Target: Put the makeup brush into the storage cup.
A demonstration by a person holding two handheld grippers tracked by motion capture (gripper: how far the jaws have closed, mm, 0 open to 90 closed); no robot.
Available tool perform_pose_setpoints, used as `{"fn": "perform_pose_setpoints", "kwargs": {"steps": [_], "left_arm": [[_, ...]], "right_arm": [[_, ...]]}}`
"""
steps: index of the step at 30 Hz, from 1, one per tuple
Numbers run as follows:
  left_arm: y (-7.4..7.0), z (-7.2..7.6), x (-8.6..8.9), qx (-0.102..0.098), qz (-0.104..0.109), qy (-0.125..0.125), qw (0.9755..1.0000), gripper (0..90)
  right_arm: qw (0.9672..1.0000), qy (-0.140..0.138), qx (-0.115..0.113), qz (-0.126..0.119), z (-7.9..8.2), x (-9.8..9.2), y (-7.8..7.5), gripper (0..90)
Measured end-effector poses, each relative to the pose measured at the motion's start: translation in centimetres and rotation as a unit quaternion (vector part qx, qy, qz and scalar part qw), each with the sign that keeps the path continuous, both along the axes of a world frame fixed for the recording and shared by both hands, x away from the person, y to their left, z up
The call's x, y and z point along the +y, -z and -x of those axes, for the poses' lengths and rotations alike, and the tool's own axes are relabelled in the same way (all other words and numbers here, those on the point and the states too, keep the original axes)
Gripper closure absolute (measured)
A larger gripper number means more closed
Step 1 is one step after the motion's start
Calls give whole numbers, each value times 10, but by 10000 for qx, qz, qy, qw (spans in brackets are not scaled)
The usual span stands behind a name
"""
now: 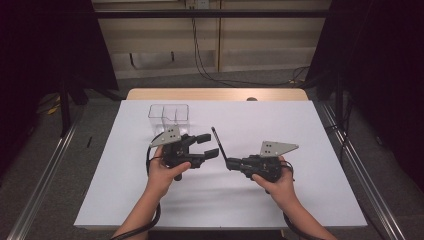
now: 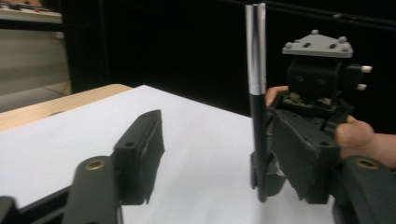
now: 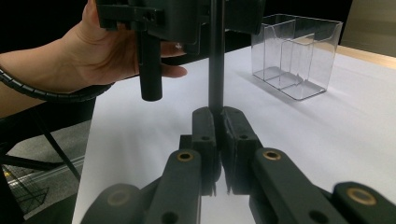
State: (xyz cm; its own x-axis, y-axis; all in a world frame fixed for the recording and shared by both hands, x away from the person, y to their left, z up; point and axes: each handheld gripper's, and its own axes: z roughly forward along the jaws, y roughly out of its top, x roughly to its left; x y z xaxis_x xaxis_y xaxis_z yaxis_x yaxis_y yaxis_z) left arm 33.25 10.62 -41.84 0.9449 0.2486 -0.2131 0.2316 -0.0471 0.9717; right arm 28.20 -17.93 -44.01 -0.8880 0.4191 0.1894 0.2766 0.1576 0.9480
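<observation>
A pen is clamped near its lower end by the right gripper, whose jaws are shut on it, and is held upright above the surface. The left gripper is parted, its jaws kept apart from the pen, which stands just ahead of it. The pen is judged light, stiff and smooth, so it is likely to slip or pivot; a second hold is best taken on the black barrel just above the right gripper. A clear organizer is seen behind the left gripper.

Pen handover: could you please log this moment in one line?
right gripper shut on pen | left gripper open beside pen
</observation>
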Motion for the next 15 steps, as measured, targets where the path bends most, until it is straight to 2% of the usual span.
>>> {"fn": "perform_pose_setpoints", "kwargs": {"steps": [4, 9, 15], "left_arm": [[0, 2, -4, 35, 31, 135, 9999, 410], [0, 2, -7, 148, 151, 284, 9994, 542], [2, 2, -9, 213, 238, 295, 9991, 679]], "right_arm": [[10000, 10, 5, 3, 0, 1, 0, 847], [10000, -6, -13, 5, 0, 3, 1, 846], [10000, -11, -15, 31, 0, 5, 1, 847]]}}
